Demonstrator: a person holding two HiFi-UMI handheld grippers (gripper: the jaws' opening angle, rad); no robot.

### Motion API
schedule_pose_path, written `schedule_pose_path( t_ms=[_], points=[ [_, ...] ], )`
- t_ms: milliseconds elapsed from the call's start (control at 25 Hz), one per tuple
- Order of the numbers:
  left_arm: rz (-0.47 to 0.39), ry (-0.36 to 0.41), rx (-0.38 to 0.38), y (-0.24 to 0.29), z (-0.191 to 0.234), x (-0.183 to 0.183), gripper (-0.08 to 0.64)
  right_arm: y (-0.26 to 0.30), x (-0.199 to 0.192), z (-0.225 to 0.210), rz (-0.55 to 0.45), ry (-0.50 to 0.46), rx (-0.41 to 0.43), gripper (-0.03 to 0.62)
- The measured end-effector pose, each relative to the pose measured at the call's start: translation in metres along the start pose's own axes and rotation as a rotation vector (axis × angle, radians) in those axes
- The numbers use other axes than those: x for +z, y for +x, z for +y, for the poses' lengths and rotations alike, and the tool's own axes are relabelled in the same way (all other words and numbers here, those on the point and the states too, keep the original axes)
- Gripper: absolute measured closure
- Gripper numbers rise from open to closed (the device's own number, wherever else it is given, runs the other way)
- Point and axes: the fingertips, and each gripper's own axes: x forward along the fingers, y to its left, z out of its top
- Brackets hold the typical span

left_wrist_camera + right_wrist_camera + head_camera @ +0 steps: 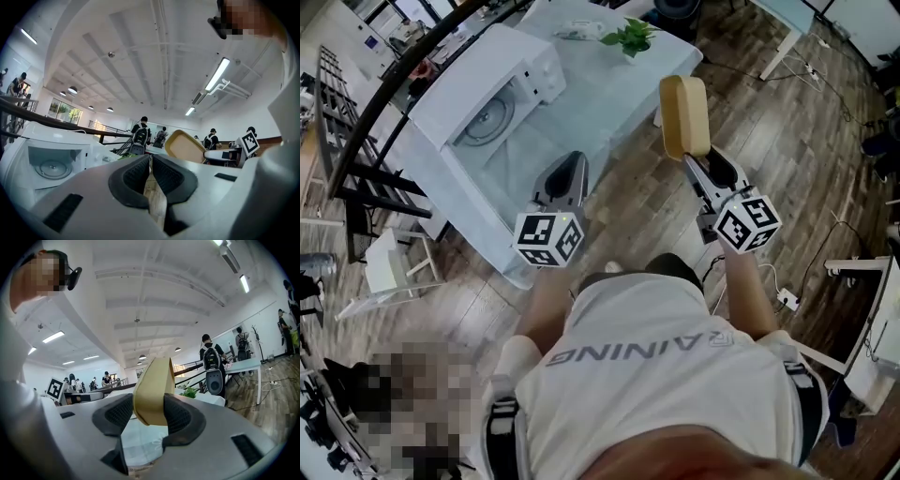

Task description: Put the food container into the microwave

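A white microwave (487, 98) stands on the pale table (609, 89) with its door open and its glass turntable (492, 117) showing. My right gripper (691, 157) is shut on a tan food container (684, 114), held on edge above the wooden floor, right of the table. In the right gripper view the container (152, 390) stands between the dark pads (180, 416). My left gripper (574, 159) hangs over the table's near edge, shut with nothing in it. In the left gripper view its jaws (150, 164) nearly touch, with the microwave (51, 159) at left and the container (185, 146) at right.
A small green plant (630, 37) sits at the table's far end. A black railing (356, 131) and a white chair (389, 262) lie left of the table. Cables and a power strip (786, 300) are on the floor at right. People stand far off in the room.
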Motion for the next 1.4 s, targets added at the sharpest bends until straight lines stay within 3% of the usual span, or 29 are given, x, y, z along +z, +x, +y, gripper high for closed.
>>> schedule_pose_path(
  t_ms=[160, 560, 840, 1000, 1200, 1400],
  points=[
    [-0.015, 0.008, 0.04, 0.01, 0.018, 0.01, 0.514, 0.033, 0.007, -0.004, 0.007, -0.007, 0.051, 0.371],
    [-0.04, 0.026, 0.226, 0.061, 0.072, 0.026, 0.514, 0.144, 0.018, -0.047, 0.035, 0.005, 0.24, 0.371],
    [-0.071, 0.016, 0.434, 0.081, 0.116, 0.041, 0.514, 0.24, 0.034, -0.051, 0.071, -0.003, 0.458, 0.371],
    [-0.077, 0.013, 0.526, 0.089, 0.134, 0.046, 0.514, 0.279, 0.038, -0.057, 0.097, 0.006, 0.536, 0.371],
    [-0.082, 0.005, 0.666, 0.081, 0.145, 0.042, 0.514, 0.314, 0.026, -0.049, 0.143, 0.032, 0.67, 0.371],
    [-0.044, 0.049, 0.799, 0.065, 0.142, 0.03, 0.514, 0.338, 0.003, -0.013, 0.199, 0.064, 0.835, 0.371]
  ],
)
